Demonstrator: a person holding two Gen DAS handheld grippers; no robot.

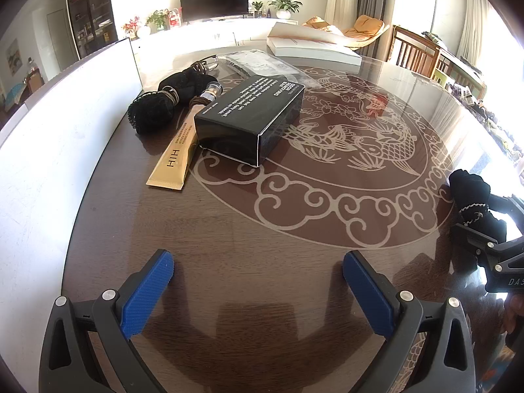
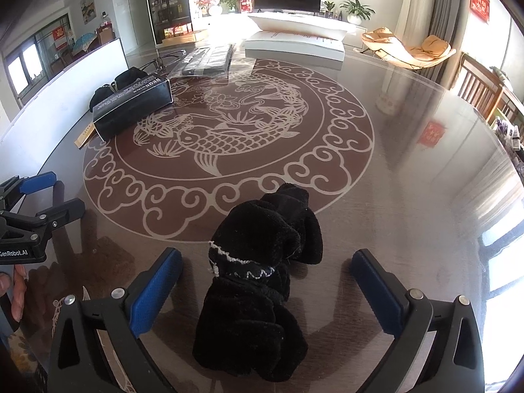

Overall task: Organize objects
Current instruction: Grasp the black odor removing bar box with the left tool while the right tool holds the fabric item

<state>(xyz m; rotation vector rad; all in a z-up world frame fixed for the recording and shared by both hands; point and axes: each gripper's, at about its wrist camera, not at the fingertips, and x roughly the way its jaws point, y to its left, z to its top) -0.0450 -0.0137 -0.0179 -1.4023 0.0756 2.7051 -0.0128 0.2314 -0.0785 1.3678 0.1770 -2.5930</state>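
Our right gripper (image 2: 267,281) stands wide open over a rumpled black fleece garment with white stitched trim (image 2: 258,281), which lies on the glossy table (image 2: 409,170) near its near edge, just past the rim of the inlaid carp medallion (image 2: 229,137). The blue pads (image 2: 154,291) flank the cloth on either side without touching it, and nothing is held. Our left gripper (image 1: 258,291) is also fully spread and empty, low over bare tabletop close to the near edge.

Toward the left edge, along the white panel (image 1: 65,124), the other things are gathered: a black carton printed in white (image 1: 252,121) resting partly on a gold tube (image 1: 177,154), a second dark bundle of cloth with beads (image 1: 154,111) beside it, a clear packet (image 1: 258,62) and a thick white book (image 1: 311,46) toward the far edge.

We judge the risks to be these. The fleece is soft and loosely folded, so a pinch on one layer could lift only part of it, leaving the rest to trail and unfold. The polished top gives little friction, so closing pads may push the cloth along rather than catch it. Carried leftward, a hanging end could sweep the carton or roll the tube. The two grippers sit near each other and could collide if both reach inward.
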